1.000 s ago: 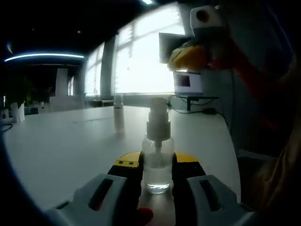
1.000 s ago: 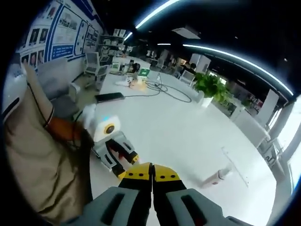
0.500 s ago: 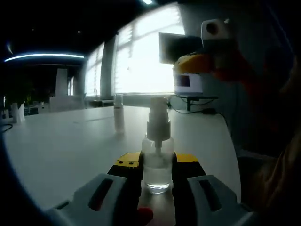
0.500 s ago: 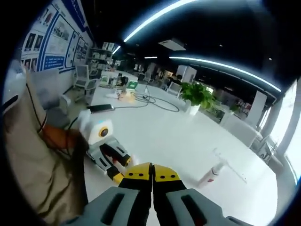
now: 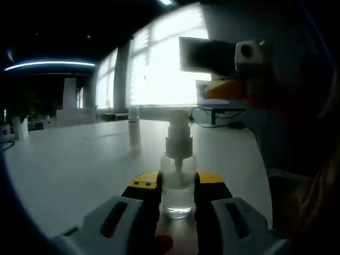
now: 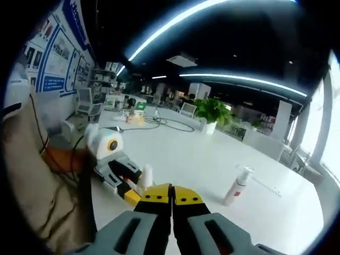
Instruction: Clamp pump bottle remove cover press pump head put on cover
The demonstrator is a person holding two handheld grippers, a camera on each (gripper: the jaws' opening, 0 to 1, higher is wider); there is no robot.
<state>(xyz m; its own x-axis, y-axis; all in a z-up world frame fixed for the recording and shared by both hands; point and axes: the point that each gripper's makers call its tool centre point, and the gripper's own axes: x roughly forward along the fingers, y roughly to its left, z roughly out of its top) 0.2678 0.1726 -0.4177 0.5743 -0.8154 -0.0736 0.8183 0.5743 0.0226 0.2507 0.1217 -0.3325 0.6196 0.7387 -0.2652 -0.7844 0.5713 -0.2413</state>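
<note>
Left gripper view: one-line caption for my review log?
Left tongs clamp a clear pump bottle upright on the white table, pump head uncovered.

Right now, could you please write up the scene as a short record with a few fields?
setting: white table in an office with large windows
pump bottle: upright, clear, clamped between the jaws of the left hand-held gripper
pump head: uncovered, white
right hand-held gripper: jaws closed, empty, raised above the table
second bottle: white, standing farther off on the table
background: potted plant
</note>
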